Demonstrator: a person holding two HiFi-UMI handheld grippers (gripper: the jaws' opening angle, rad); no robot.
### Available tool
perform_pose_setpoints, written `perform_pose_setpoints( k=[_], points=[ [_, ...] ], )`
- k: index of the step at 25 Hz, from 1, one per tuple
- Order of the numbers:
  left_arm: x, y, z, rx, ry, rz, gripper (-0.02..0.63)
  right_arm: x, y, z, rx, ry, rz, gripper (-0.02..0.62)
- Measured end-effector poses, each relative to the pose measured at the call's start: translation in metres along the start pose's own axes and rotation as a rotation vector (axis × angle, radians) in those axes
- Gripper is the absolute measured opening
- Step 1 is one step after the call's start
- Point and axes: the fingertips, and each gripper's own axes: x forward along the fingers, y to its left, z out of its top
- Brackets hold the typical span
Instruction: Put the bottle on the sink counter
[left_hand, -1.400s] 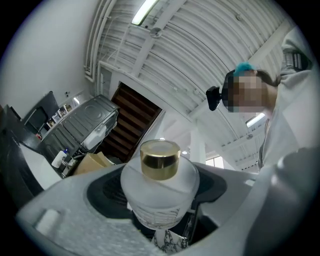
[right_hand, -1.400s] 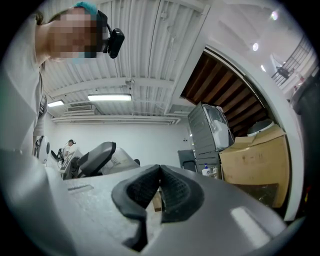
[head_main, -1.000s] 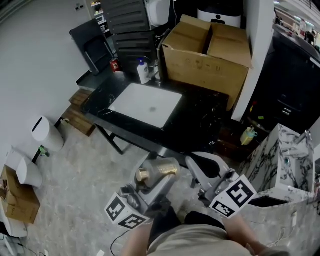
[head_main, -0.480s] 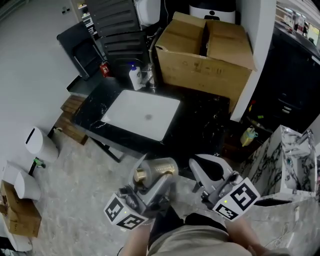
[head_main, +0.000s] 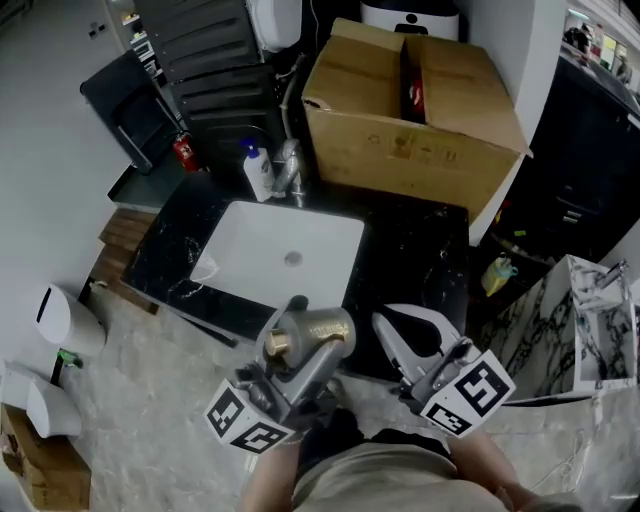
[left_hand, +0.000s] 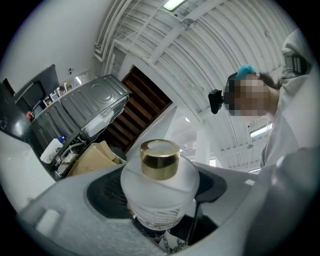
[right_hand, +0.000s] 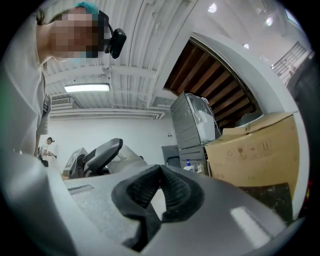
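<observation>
My left gripper (head_main: 300, 345) is shut on a frosted white bottle (head_main: 312, 336) with a gold cap (head_main: 277, 345). It is held lying over, just in front of the black sink counter (head_main: 415, 250). In the left gripper view the bottle (left_hand: 159, 192) fills the space between the jaws, gold cap (left_hand: 159, 159) toward the camera. My right gripper (head_main: 412, 337) is beside it on the right, shut with nothing between its pads (right_hand: 172, 192). The white basin (head_main: 277, 253) is set into the counter ahead.
A large open cardboard box (head_main: 410, 115) stands on the counter's far right. A tap (head_main: 290, 172) and a white pump bottle (head_main: 256, 172) stand behind the basin. A marble-patterned block (head_main: 590, 320) is at the right, white bins (head_main: 55, 318) on the floor at the left.
The view has closed in on the counter: basin and box sit lower and nearer in the frame. Both grippers keep their hold and their place near me.
</observation>
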Motion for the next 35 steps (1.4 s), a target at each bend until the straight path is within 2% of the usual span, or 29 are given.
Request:
perform_pose_setpoints(
  k=[9,15,25,35],
  points=[
    [0.038,0.086,0.023,-0.036,0.062,-0.085,0.338,0.094,-0.034,0.004,-0.018,-0.022,-0.073,0.003],
    [0.055,0.128,0.029,-0.055,0.096,-0.123,0.339,0.132,-0.052,0.002,-0.041,-0.024,-0.133,0.003],
    [0.060,0.163,0.036,-0.098,0.116,-0.176,0.339,0.166,-0.056,-0.001,-0.056,-0.025,-0.184,0.003],
    [0.064,0.177,0.022,-0.147,0.140,-0.180,0.339,0.165,-0.070,-0.009,-0.053,0.006,-0.242,0.003]
  ],
)
